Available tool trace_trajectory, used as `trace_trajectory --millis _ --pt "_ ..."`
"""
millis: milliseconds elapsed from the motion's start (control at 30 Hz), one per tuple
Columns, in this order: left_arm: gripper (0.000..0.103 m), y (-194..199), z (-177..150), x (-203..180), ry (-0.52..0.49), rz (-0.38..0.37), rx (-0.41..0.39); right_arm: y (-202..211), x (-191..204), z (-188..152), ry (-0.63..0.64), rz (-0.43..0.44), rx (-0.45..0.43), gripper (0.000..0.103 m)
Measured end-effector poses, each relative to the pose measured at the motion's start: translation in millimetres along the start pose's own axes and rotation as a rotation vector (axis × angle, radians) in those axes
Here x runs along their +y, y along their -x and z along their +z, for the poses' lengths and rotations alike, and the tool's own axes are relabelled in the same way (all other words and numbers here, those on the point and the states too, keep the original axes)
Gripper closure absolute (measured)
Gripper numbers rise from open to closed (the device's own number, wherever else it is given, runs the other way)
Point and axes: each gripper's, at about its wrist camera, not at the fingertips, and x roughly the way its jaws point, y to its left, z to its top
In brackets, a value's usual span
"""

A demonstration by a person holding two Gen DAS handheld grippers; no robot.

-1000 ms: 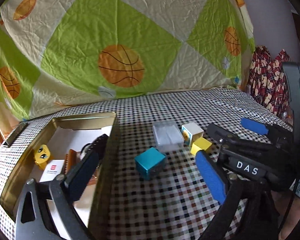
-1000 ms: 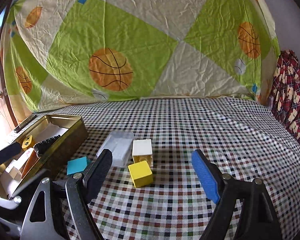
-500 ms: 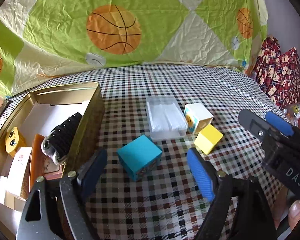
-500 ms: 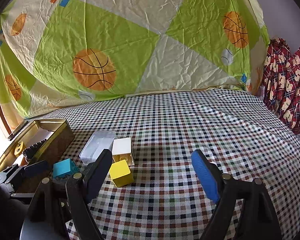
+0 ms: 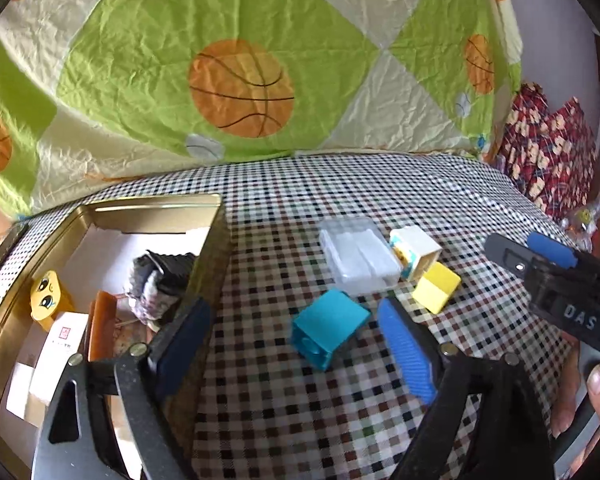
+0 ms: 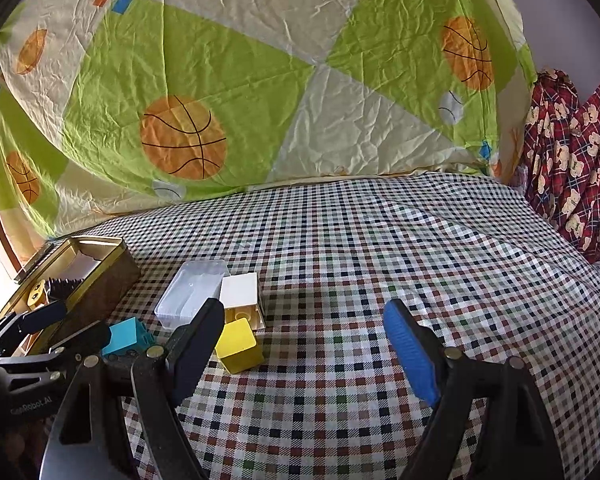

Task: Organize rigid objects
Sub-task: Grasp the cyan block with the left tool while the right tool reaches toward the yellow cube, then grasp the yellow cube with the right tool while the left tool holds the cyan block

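Fingers (image 5: 404,344) opening, seemingly straddling teal block (image 5: 330,330)

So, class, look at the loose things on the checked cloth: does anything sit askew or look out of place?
The teal block is skewed: it sits corner-on to the check pattern, apart from the clear plastic box, the white cube and the yellow cube. All four lie outside the gold tin.

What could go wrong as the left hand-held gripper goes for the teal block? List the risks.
1. The left hand-held gripper, its jaws opening, has the teal block near its blue pad; closing off-centre may twist it away.
2. The clear plastic case sits just behind and may get nudged.
3. The gold tin wall stands close beside the dark pad.
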Motion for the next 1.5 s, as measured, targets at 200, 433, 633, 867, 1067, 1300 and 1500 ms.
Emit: trace_trajectory --millis 200,433,633,867,1067,1300,1500 --pt "0.015 -9 2 -38 -0.126 -0.01 0.053 0 -1 -1 -0.006 -0.01 -0.003 0.02" --pt "0.03 -41 4 -11 0.015 -0.114 0.197 -5 1 -2 0.011 -0.018 0.021 0.02" --pt "0.055 -46 1 -2 0.085 -0.134 0.212 -15 5 -4 0.032 0.004 0.067 0.02" --pt "0.055 -28 5 -4 0.07 -0.047 0.103 -40 15 -7 0.086 0.067 0.189 0.02" --pt "0.055 -25 8 -3 0.06 -0.018 0.075 -49 26 -10 0.142 0.097 0.242 0.049" --pt "0.055 -18 7 -1 0.068 -0.008 0.044 -52 27 -13 0.155 0.142 0.256 0.07" --pt "0.055 -15 7 1 0.071 -0.002 0.029 -45 33 -13 0.183 0.139 0.218 0.071"
